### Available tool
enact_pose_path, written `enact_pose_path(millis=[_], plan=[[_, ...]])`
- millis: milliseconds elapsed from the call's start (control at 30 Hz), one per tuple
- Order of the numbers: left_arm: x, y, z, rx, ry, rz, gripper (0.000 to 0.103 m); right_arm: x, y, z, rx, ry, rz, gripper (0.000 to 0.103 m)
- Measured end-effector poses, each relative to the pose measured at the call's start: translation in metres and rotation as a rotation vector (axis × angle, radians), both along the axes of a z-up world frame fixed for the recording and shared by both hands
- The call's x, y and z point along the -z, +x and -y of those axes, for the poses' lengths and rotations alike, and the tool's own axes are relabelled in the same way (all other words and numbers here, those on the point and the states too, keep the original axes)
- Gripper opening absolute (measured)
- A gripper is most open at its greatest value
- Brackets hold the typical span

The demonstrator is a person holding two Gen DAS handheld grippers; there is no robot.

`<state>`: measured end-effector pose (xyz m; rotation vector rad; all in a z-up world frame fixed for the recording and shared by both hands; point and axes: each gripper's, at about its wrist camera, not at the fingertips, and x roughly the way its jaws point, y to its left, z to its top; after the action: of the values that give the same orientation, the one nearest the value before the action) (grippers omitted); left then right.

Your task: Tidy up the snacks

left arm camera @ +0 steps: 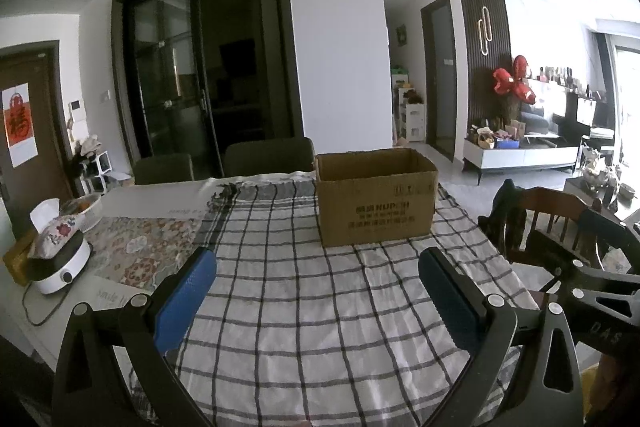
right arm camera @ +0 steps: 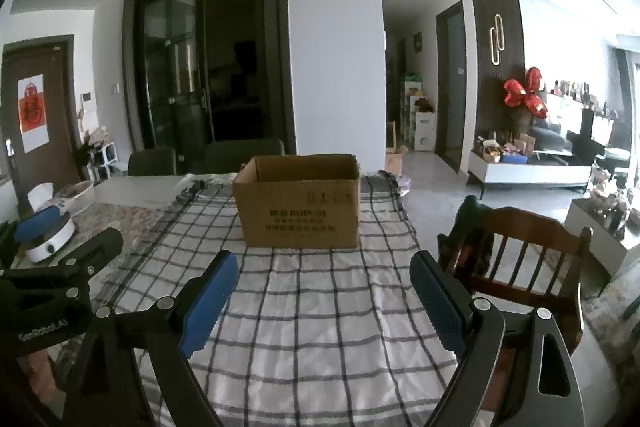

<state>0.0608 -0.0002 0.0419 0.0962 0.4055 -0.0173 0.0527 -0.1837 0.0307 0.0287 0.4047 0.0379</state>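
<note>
The cardboard box (right arm camera: 298, 201) stands on the table ahead of both pairs of fingers, well apart from their tips, square-sided and plain brown with dark print on its near wall. Its top flaps are gone or folded out of sight and the mouth is open; from here only the bare inner walls show, and I cannot tell what lies at the bottom. It sits on a checked cloth (right arm camera: 312, 307), white with dark grid lines, soft and rumpled into shallow folds, spreading under and between the fingers.

The right gripper (right arm camera: 324, 263) has its fingers spread wide, blue ribbed pads facing each other with only cloth between them. The left gripper (left arm camera: 318, 259) stands spread the same way, pinching nothing.

Beyond the left fingers, off to their outer side, a flowered mat (left arm camera: 140, 247) adjoins the cloth, and a round white cooker (left arm camera: 60, 267) carries a fabric tissue holder (left arm camera: 54, 233). Outside the right fingers stands a dark wooden chair (right arm camera: 524, 251) with a slatted back.
</note>
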Motion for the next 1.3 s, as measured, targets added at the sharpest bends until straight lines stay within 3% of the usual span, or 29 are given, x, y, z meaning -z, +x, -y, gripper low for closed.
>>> enact_pose_path(millis=[633,1300], plan=[[-0.006,-0.019,0.002,-0.012,0.011,0.043,0.103,0.001,-0.012,-0.001,-0.006,0.001,-0.004,0.089],[-0.006,-0.018,0.001,-0.008,0.011,0.037,0.103,0.005,-0.011,-0.001,-0.012,0.000,-0.022,0.089]])
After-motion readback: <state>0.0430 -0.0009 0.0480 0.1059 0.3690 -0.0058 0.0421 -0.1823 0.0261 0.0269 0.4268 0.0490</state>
